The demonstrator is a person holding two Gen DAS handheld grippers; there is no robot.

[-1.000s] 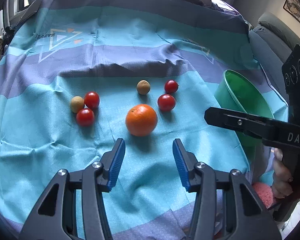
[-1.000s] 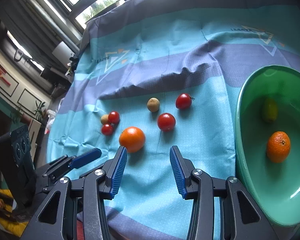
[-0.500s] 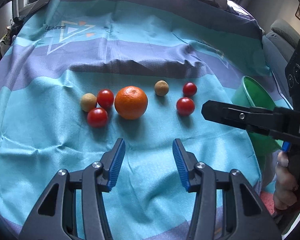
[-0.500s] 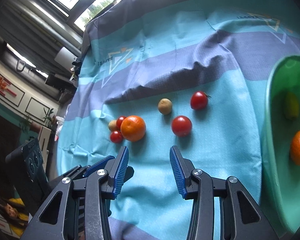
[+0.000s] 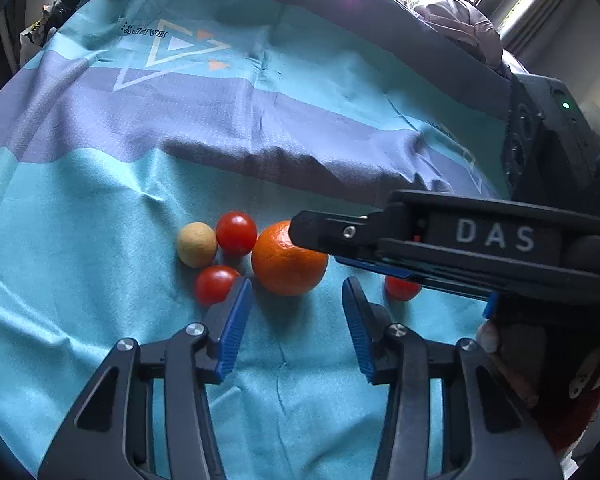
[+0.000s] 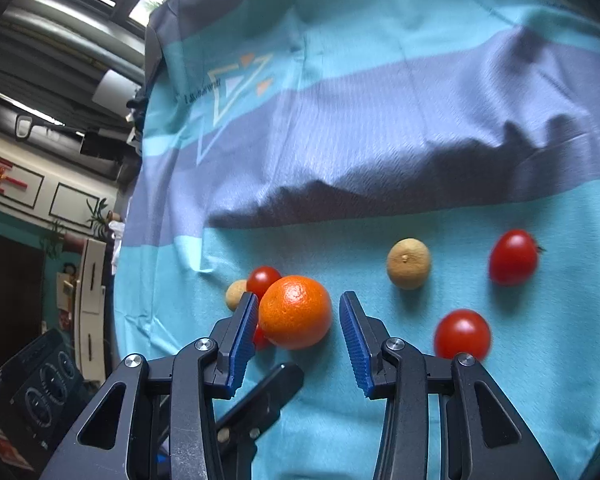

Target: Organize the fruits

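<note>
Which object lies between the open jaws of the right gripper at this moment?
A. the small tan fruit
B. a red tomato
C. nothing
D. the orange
D: in the right wrist view the orange sits on the cloth between the open jaws of the right gripper, not yet clamped.

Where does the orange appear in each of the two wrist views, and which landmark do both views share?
Left wrist view: the orange lies at the centre, just beyond the open left gripper, partly hidden by the right gripper's finger.
Right wrist view: the orange sits low and left of centre, between the tips of the open right gripper.
Shared landmark: the triangle print on the cloth, far behind the orange.
</note>
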